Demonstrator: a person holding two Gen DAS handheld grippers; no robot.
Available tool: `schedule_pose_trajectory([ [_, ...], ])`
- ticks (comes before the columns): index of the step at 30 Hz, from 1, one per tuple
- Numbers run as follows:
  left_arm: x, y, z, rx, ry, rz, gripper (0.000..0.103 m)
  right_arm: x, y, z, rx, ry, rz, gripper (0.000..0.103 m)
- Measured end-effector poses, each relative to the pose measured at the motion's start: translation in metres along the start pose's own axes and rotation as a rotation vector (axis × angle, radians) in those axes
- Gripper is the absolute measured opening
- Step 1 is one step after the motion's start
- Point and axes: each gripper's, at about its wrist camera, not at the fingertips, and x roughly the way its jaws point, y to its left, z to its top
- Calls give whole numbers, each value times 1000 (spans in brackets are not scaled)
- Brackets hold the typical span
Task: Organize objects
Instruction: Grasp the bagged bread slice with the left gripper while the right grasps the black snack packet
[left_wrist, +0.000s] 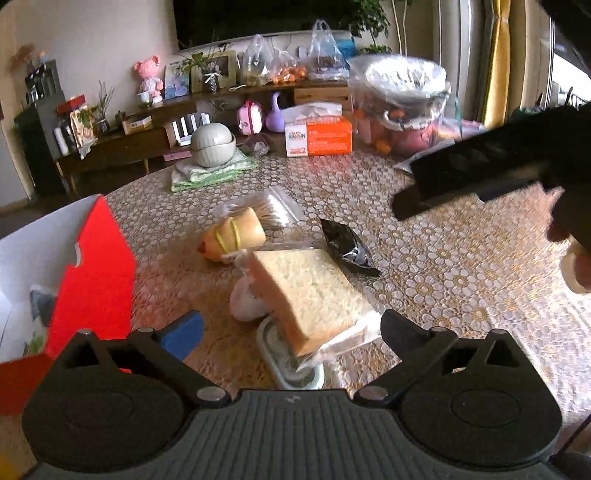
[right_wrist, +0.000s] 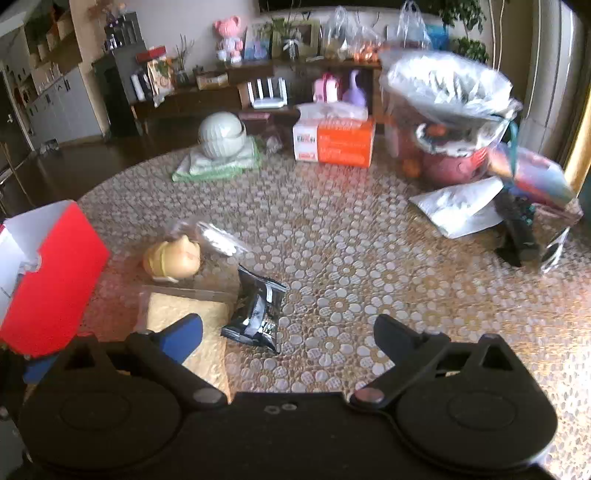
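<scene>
1. Bagged bread slice (left_wrist: 310, 291) lies on the table (left_wrist: 443, 266), straight ahead of the left gripper (left_wrist: 291, 326). Its near corner sits in the gap between the two fingers, with clear space on either side and neither pad on it.
2. Left gripper jaws spread wide, nothing gripped. One finger has a blue pad (left_wrist: 183, 332), the other is plain black (left_wrist: 400, 332).
3. The bread overlaps a pale lidded container (left_wrist: 291, 365) and a whitish lump (left_wrist: 245, 302). Both are mostly covered, so I can't tell what they are.
4. Right gripper (right_wrist: 288, 334) also wide open and empty. The black foil packet (right_wrist: 256, 314) lies between and just beyond its fingers, nearer the blue one, no contact.
5. In the right wrist view the bread (right_wrist: 188, 314) sits behind the blue finger, partly hidden by it.
6. Yellow squishy toy (left_wrist: 236, 234) is just behind the bread, resting against a clear zip bag (left_wrist: 269, 208). Bag contents unreadable.
7. Red box (left_wrist: 92, 273) with a white inside stands open at the left, beside the left gripper. It is cut off by the frame edge and its contents are blurred.
8. Far side of the table: orange tissue box (left_wrist: 319, 138), round grey-white jar (left_wrist: 214, 146) on a folded green cloth (left_wrist: 210, 171), and a big plastic bag with a bowl (left_wrist: 402, 99), motion-blurred.
9. In the left wrist view, a dark blurred bar (left_wrist: 480, 170) comes in from the right with part of a hand (left_wrist: 572, 251) below it. Edges are smeared.
</scene>
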Motion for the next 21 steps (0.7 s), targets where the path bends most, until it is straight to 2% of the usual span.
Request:
schedule_pose_trajectory([
  [4,23,-9,6,-14,44,1,102,20,-2,5,16,30,10,98],
  [9,48,-23,10,-21,84,40,102,40,-6,12,17,62,35,97],
  [21,80,-38,14,-34,110,127,103,74,-5,11,54,118,68,87],
])
